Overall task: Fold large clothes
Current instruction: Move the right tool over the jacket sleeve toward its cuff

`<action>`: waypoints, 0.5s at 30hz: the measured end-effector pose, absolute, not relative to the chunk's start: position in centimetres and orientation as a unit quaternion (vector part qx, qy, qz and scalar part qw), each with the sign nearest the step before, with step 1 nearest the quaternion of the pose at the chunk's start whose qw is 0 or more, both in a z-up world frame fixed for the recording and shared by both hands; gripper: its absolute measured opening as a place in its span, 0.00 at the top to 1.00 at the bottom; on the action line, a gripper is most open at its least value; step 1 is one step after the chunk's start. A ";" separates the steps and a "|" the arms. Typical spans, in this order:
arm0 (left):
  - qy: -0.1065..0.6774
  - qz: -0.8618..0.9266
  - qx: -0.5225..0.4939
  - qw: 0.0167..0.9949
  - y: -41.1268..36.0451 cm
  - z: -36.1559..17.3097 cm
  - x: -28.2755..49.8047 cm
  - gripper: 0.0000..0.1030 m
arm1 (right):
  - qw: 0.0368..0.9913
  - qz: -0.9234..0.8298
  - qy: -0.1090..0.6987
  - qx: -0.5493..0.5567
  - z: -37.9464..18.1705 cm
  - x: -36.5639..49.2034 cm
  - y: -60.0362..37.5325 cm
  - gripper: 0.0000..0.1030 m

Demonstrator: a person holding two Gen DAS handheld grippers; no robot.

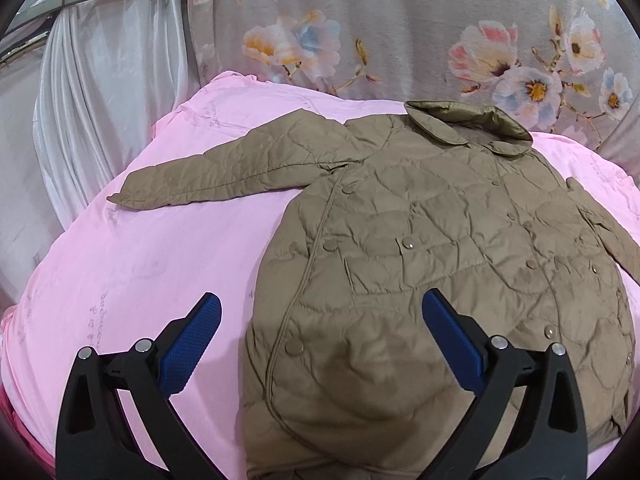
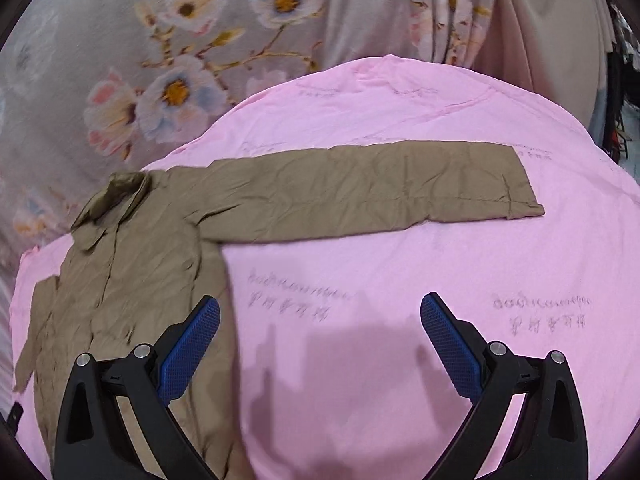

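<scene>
Left wrist view first: the olive-brown quilted snap-button jacket (image 1: 420, 248) is lying flat, front side up, on a pink bedsheet with faint printed lettering (image 1: 132, 264), collar (image 1: 468, 124) pointing toward the far side, where a grey curtain with a pastel flower print (image 1: 400, 28) hangs. One sleeve (image 1: 224, 168) is stretched straight out to the left across the sheet, and the snaps down the front look closed as far as I can tell. The left gripper (image 1: 321, 304), black frame with blue textured pads, hangs over the lower hem area of the jacket with its fingers spread wide, nothing between them. There's also a white satiny drape (image 1: 92, 80) off to the left of the floral one. Right wrist view is a bit blurry, but you can see the other sleeve (image 2: 380, 188) laid out straight to the right on the pink sheet, cuff end flat. The right gripper (image 2: 320, 306) is also wide open and holding nothing, sitting above bare sheet just beside the jacket's side edge, its left finger (image 2: 192, 344) over the fabric, with its shadow falling on the sheet below.
</scene>
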State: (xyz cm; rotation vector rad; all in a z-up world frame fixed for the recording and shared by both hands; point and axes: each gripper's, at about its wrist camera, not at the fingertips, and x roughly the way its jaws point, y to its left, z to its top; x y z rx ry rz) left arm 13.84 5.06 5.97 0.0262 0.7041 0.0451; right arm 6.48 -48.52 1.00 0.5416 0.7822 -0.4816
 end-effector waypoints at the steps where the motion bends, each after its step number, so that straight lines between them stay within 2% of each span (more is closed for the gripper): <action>1: 0.344 0.024 0.012 0.939 5.1 5.9 14.3 0.05 | 0.857 -0.239 0.368 0.270 0.7 6.6 -49.8 0.05; 7: 0.344 0.040 0.005 0.938 6.1 5.1 16.2 0.05 | 0.809 -0.310 0.332 0.374 -2.4 5.6 -58.7 0.05; 13: 0.352 0.057 0.003 0.934 6.8 3.4 17.4 0.05 | 0.775 -0.355 0.324 0.411 -5.4 5.0 -62.8 0.06; 14: 0.353 0.058 0.003 0.934 6.8 3.1 17.5 0.05 | 0.776 -0.359 0.322 0.407 -5.4 5.2 -62.8 0.07; 15: 0.355 0.059 0.004 0.933 6.8 2.9 17.6 0.05 | 0.777 -0.363 0.323 0.400 -5.4 5.6 -62.9 0.14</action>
